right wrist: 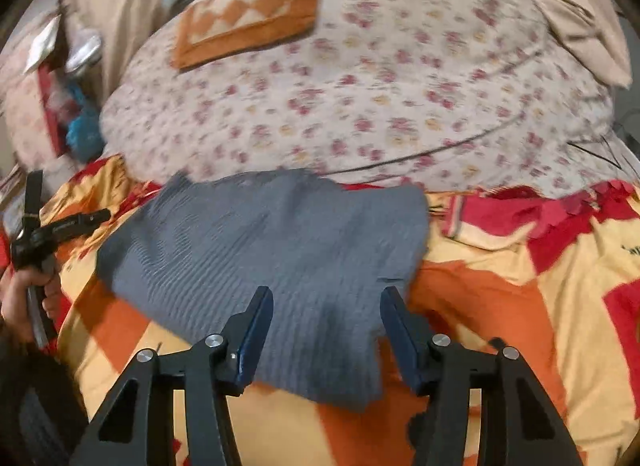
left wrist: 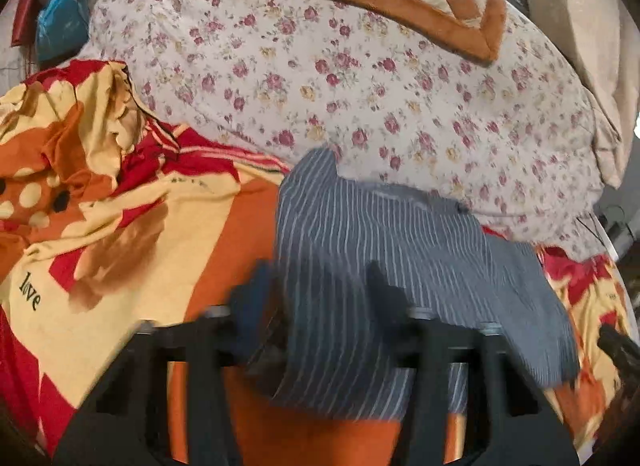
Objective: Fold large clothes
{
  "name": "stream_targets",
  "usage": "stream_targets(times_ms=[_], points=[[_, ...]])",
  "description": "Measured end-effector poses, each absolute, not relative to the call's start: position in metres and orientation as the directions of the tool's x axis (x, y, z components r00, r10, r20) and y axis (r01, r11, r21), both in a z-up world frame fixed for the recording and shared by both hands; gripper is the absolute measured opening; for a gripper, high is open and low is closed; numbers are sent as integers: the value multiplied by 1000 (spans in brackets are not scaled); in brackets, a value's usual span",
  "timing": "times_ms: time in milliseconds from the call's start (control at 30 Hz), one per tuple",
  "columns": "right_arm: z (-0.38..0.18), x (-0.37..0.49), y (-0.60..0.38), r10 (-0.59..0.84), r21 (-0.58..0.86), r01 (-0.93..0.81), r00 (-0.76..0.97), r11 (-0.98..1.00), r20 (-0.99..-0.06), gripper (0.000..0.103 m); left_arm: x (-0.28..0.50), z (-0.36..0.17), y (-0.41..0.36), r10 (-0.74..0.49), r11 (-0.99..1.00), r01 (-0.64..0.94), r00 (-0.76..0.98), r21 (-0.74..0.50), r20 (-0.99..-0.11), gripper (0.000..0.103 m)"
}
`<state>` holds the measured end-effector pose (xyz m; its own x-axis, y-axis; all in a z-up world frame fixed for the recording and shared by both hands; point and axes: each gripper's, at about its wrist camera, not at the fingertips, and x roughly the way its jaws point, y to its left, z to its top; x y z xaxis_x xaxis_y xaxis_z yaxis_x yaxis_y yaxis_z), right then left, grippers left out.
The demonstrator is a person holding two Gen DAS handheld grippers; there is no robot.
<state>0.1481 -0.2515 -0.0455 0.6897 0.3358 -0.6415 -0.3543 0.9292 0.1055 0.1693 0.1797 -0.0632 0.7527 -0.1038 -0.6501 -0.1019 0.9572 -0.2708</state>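
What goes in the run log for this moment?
stage: folding | shirt: striped, bunched on bedspread | left tongs: cannot tell | right tongs: open, empty | quilt: behind

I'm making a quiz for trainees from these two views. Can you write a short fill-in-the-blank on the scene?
1. The grey garment has thin ____ stripes.
2. It lies on an orange, red and yellow sheet printed with the word ____.
3. Behind it is a ____-patterned quilt.

Missing words: white; love; floral
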Motion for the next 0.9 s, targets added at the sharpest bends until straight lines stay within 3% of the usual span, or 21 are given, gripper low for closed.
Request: stream_targets(times_ms=[200,300,433,667,733,800,900], points=[[-74,161,-227,345,118,-383,605,916,-718,54,157,-78,156,-198,971,51,717,-233,-668,27],[-117,178,-223,240,75,-324,507,943,-828,54,174,-104,147,-159,984,40,637,-174,-754,25],[-117,176,-219,231,58,-326,522,944,-821,61,180,-110,140,-118,991,21,639,-136,-760,25],[-102,171,-232,291,151,-284,555,947,-779,65,169,-97,167,-187,962,-16,689,-273,-700,25],[-87,159,-248,302,198,-234,608,952,-734,65,158,-86,178,-174,952,-49,725,-302,-666,35],[-74,138,-273,325,266,-190,645,945,-692,65,146,-80,192,-151,932,-107,754,-346,-639,64],[-79,127,-285,321,303,-141,638,942,-700,67,129,-78,210,-175,878,-147,785,-454,-594,67]])
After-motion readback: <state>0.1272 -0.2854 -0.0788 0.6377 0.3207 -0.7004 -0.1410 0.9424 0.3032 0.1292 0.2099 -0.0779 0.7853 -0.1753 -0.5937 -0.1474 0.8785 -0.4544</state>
